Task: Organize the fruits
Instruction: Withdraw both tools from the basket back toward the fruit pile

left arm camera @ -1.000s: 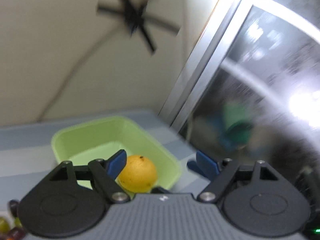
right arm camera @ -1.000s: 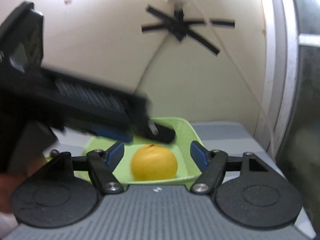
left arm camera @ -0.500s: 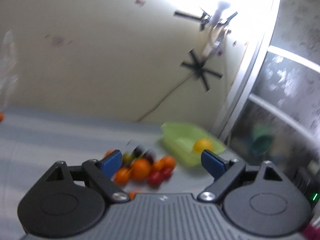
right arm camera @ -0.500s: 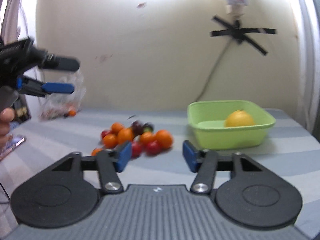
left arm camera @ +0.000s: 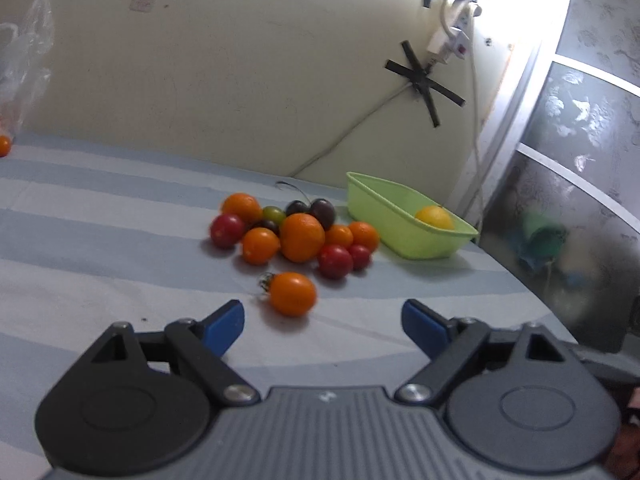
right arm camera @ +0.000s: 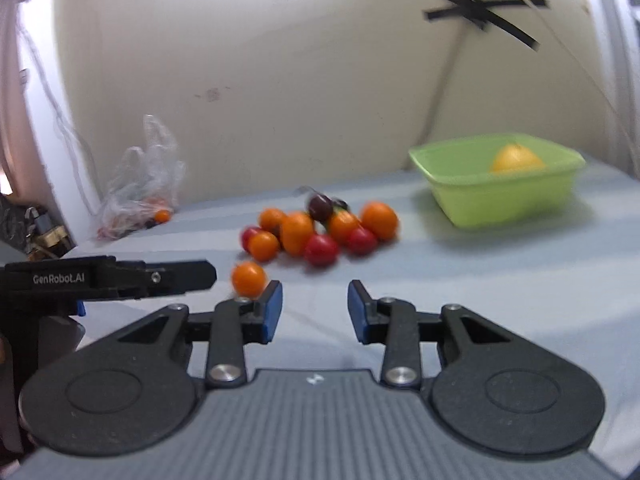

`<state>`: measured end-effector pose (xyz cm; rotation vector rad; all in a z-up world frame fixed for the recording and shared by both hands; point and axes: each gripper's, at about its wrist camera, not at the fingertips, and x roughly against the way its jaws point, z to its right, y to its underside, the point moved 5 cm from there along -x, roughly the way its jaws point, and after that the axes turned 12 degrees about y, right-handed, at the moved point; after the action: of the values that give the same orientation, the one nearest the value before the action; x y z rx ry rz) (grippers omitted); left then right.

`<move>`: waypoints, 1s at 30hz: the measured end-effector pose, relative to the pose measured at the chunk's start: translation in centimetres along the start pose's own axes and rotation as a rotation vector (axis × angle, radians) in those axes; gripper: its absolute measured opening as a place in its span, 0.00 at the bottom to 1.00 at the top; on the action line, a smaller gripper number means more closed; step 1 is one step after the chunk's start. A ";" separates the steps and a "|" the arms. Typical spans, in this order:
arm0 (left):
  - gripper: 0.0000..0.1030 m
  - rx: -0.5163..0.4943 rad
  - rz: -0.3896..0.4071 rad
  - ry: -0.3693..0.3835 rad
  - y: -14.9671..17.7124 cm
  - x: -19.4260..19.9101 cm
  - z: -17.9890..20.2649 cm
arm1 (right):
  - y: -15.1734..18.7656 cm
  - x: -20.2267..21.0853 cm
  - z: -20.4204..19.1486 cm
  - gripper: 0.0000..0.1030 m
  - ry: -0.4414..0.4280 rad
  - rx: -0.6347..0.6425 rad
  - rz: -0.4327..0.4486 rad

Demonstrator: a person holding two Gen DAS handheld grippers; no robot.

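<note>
Left gripper (left arm camera: 322, 320) spread wide, empty, a loose orange tomato (left arm camera: 292, 294) just ahead of it. Right gripper (right arm camera: 315, 312) narrowing, jaws just been closing on nothing. Fruit pile (left arm camera: 298, 232) on the striped cloth (left arm camera: 100, 248); green tub (left arm camera: 404, 224) beside it (yellow fruit (left arm camera: 434, 217) inside).

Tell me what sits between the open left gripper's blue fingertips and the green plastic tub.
In the left wrist view, one lone orange tomato, then the fruit pile, lie between the left gripper and the green tub.
</note>
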<state>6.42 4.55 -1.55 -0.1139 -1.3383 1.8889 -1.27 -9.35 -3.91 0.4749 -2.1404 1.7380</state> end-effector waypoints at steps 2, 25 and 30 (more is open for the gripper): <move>0.87 -0.042 0.055 -0.002 0.0 1.1 0.5 | -0.1 0.4 0.2 0.39 0.015 -0.010 0.023; 0.89 -0.104 0.106 0.000 0.1 2.1 1.3 | 0.4 -0.3 0.4 0.39 0.070 -0.034 -0.032; 0.89 -0.101 0.105 -0.001 0.0 2.1 1.2 | 0.4 -0.4 0.5 0.39 0.065 -0.042 -0.030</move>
<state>4.38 5.03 -0.30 -0.2387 -1.4536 1.9077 -1.13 -9.74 -4.52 0.4308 -2.1097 1.6658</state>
